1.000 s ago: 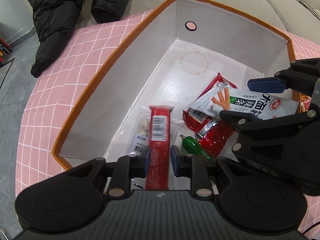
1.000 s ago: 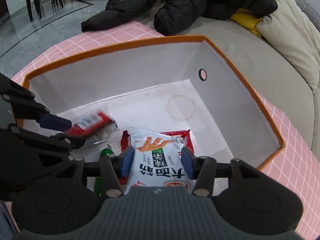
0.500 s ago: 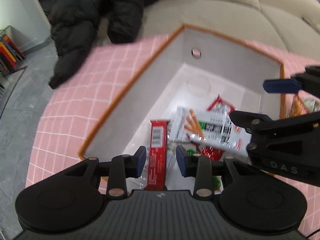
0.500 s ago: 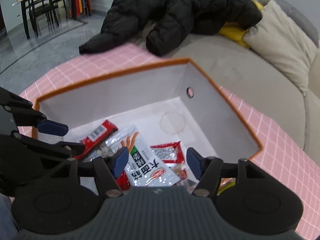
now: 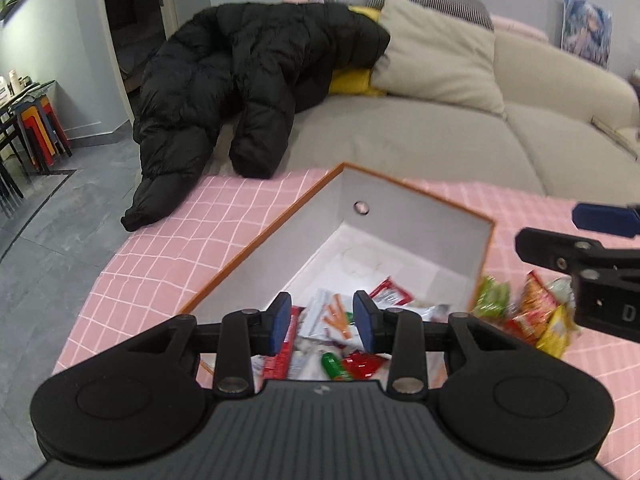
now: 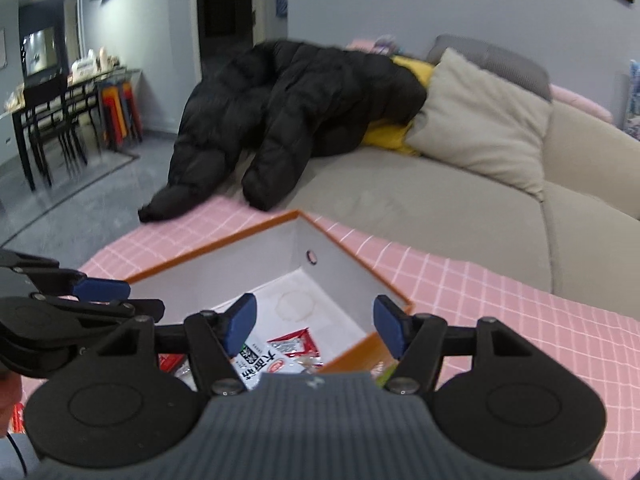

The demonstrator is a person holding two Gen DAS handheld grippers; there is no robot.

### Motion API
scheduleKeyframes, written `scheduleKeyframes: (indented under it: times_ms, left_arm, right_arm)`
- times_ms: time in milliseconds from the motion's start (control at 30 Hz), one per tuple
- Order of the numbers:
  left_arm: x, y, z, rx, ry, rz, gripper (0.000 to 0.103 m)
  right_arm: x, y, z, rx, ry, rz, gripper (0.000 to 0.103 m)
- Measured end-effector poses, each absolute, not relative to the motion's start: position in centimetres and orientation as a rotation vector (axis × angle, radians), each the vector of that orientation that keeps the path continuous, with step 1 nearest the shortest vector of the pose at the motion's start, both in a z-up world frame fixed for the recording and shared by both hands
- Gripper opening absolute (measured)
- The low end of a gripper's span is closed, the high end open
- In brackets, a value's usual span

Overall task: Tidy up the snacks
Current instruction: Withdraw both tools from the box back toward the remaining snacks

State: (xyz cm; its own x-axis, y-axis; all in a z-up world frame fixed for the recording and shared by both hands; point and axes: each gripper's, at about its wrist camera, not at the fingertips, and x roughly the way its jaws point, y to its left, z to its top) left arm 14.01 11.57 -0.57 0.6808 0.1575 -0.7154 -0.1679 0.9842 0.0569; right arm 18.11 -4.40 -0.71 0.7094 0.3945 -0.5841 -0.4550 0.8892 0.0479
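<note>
An orange-rimmed white box point(image 5: 416, 216) point(image 6: 340, 276) sits on the pink checked cloth and holds several snack packets. Among them lie a red bar point(image 5: 285, 350), a white stick-snack packet point(image 5: 330, 318) point(image 6: 262, 362), a red sachet point(image 6: 294, 344) and a green candy point(image 5: 334, 365). My left gripper point(image 5: 322, 322) hovers open above the box's near end with nothing between its pads. My right gripper point(image 6: 314, 322) also stands open and empty above the box. Each gripper shows at the edge of the other's view.
A heap of loose snack packets point(image 5: 528, 316) lies on the cloth right of the box. Behind the table is a beige sofa point(image 5: 440, 148) with a black puffer jacket point(image 5: 248, 80) and cushions. Chairs and a dining table point(image 6: 60, 112) stand at far left.
Both grippers let go: the red bar and the white stick-snack packet now lie in the box. Both grippers rose and tilted up, so the sofa and room came into view.
</note>
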Motion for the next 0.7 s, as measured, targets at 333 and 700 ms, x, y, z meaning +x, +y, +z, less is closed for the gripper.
scheduleKeyframes:
  times_ms: [333,700]
  left_arm:
    - [11.0,6.7,0.9,-0.025,0.715,0.104,0.045]
    - [10.5,0.5,-1.4,-0.017,0.730,-0.049,0.048]
  right_arm:
    - [12.7,-11.8,0.1,0.000,0.594,0.369,0.065]
    - [8.8,-19.2,-2.7,0.069,0.644,0.204,0.065]
